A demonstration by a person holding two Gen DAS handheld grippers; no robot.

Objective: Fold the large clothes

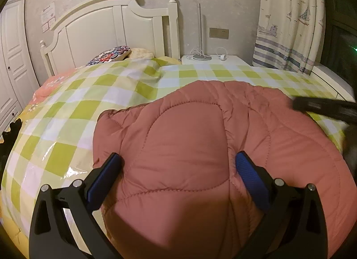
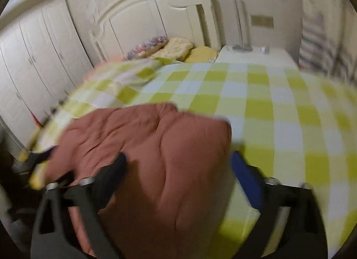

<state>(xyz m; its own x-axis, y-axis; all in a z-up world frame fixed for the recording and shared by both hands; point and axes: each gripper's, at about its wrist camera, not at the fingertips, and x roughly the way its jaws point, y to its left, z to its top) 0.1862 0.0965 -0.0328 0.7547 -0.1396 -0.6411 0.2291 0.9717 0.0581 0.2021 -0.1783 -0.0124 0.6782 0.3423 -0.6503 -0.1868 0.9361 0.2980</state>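
A salmon-pink quilted garment (image 1: 189,138) lies bunched on the bed's green-and-white checked cover (image 1: 73,107). My left gripper (image 1: 178,156) hovers over its near part, jaws wide apart. The padding bulges between the blue pads (image 1: 252,180), which do not squeeze it. At the right of the left wrist view, my right gripper (image 1: 323,109) shows as a dark blur above the garment's far right edge. The right wrist view is motion-blurred. There my right gripper (image 2: 178,157) stands open, with the garment (image 2: 156,147) under and between its fingers and nothing pinched.
A white headboard (image 1: 107,24) and patterned pillows (image 1: 111,54) are at the far end of the bed. A white nightstand (image 1: 214,60) with a lamp base stands beside it. A ship-print curtain (image 1: 290,20) hangs at the right and white wardrobe doors (image 2: 33,62) line the left.
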